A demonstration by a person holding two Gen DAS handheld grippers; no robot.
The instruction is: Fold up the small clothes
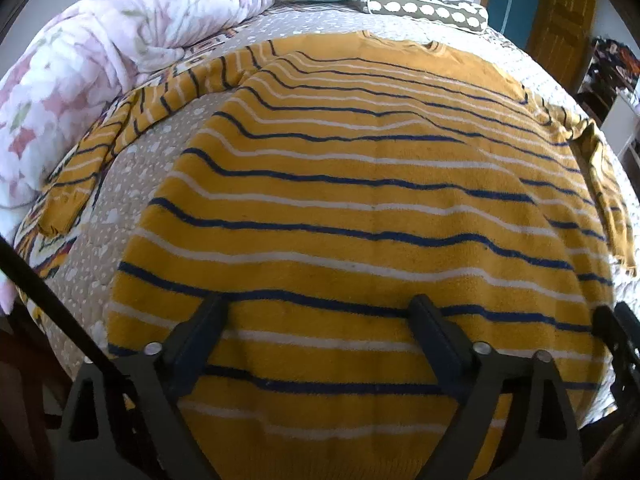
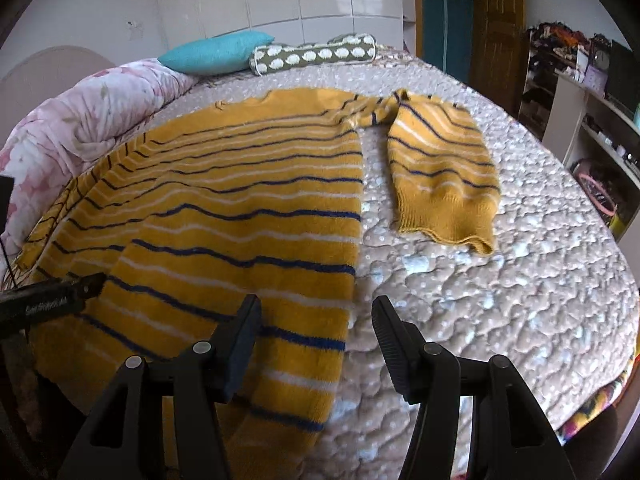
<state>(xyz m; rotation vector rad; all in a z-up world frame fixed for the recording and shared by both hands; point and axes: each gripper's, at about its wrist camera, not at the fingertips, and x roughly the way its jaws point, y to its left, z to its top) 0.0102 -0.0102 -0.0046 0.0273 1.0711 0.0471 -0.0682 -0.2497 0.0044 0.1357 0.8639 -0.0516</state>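
A mustard-yellow sweater with navy and white stripes lies flat on the bed, hem toward me, neck at the far end. Its left sleeve stretches out to the left; its right sleeve lies bent on the quilt, cuff toward me. My left gripper is open, hovering over the hem's middle. My right gripper is open over the sweater's lower right edge, one finger over the fabric, the other over the quilt. The left gripper's tip shows in the right wrist view, and the right gripper's tip shows at the left wrist view's right edge.
A quilted beige bedspread covers the bed. A pink floral duvet is bunched at the left. A teal pillow and a patterned bolster lie at the head. Shelves stand at the right.
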